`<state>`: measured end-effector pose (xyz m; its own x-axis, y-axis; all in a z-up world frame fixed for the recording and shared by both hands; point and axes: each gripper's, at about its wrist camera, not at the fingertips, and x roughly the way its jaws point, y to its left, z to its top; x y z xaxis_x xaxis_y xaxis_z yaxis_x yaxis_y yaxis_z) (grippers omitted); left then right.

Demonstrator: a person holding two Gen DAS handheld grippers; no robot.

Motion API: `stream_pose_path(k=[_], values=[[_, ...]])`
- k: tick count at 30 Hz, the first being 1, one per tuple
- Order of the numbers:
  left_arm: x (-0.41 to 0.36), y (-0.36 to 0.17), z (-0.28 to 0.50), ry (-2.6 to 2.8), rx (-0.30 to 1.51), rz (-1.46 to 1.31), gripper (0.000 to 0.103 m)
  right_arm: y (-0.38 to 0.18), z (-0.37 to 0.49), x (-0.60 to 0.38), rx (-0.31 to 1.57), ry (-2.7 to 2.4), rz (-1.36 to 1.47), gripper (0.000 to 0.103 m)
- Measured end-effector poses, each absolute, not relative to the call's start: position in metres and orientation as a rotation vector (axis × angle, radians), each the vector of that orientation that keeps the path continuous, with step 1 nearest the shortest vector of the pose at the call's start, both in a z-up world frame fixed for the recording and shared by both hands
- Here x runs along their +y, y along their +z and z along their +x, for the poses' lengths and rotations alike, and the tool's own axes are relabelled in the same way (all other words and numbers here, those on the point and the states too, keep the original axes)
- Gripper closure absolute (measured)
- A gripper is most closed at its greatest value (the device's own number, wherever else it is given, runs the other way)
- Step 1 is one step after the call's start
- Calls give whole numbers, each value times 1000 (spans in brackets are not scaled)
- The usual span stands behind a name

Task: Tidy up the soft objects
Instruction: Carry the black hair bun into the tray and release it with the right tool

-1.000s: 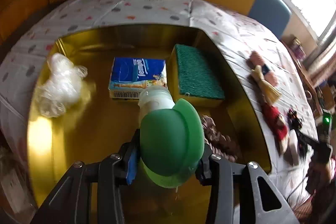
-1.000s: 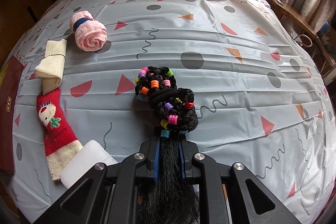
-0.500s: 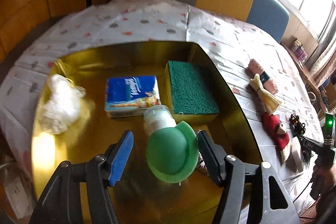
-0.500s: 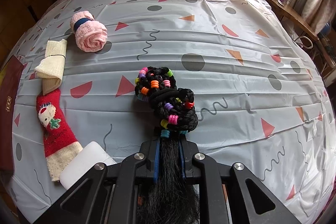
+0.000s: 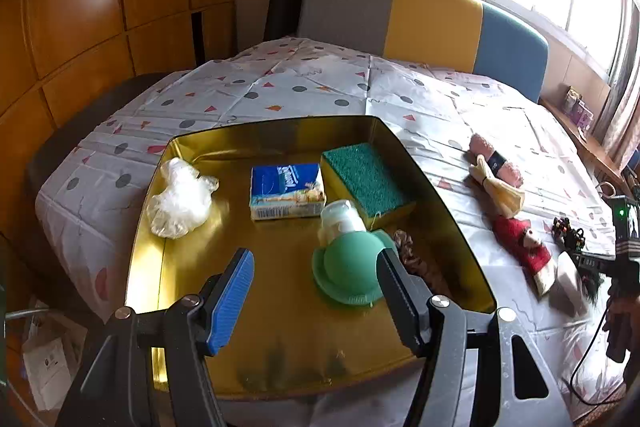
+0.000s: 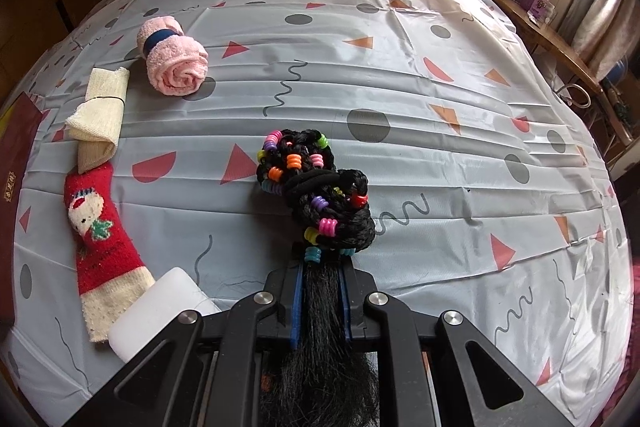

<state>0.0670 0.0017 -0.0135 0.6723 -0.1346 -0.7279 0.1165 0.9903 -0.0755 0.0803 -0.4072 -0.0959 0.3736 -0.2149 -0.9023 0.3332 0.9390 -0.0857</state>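
Gold metal tray (image 5: 448, 211) already holds a green silicone dome with a clear cap (image 5: 347, 273), a blue tissue pack (image 5: 286, 191), a green-topped sponge (image 5: 366, 181) and crumpled clear plastic (image 5: 180, 203). Left claw (image 5: 316, 289) gapes wide above it. Right claw (image 6: 320, 291) pinches a black beaded hairpiece (image 6: 316, 193) over the patterned cloth. Pink rolled towel (image 6: 174, 57), cream cloth (image 6: 100, 111), red sock (image 6: 100, 241) and a white block (image 6: 160, 311) wait outside. A brown item beside the dome is half hidden.

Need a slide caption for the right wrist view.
Right gripper clamps black beaded hairpiece on patterned tablecloth; rolled pink towel, Christmas sock alongside.
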Motion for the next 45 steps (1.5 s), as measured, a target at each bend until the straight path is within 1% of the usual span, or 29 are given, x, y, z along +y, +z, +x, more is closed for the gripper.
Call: stream_pose_path(k=[10, 15, 20, 24, 28, 32, 35, 39, 45], values=[[7, -20, 53, -133, 833, -19, 38, -94, 77, -405, 1133, -369, 109, 89], [11, -21, 52, -125, 836, -24, 38, -86, 74, -409, 1092, -391, 124, 89], [14, -22, 51, -121, 842, -23, 38, -68, 67, -423, 1002, -426, 190, 89], [18, -23, 51, -115, 843, -22, 38, -38, 59, -430, 865, -428, 276, 89], [23, -26, 52, -106, 851, -30, 38, -6, 57, -420, 782, -381, 318, 89], [26, -29, 53, -105, 858, -45, 38, 28, 63, -395, 716, -290, 328, 89], [27, -30, 54, -111, 859, -53, 38, 43, 75, -366, 708, -193, 325, 89], [33, -29, 54, -109, 856, -69, 38, 43, 103, -319, 765, -15, 369, 89], [43, -27, 55, -96, 849, -95, 38, 24, 149, -222, 880, 239, 381, 89]])
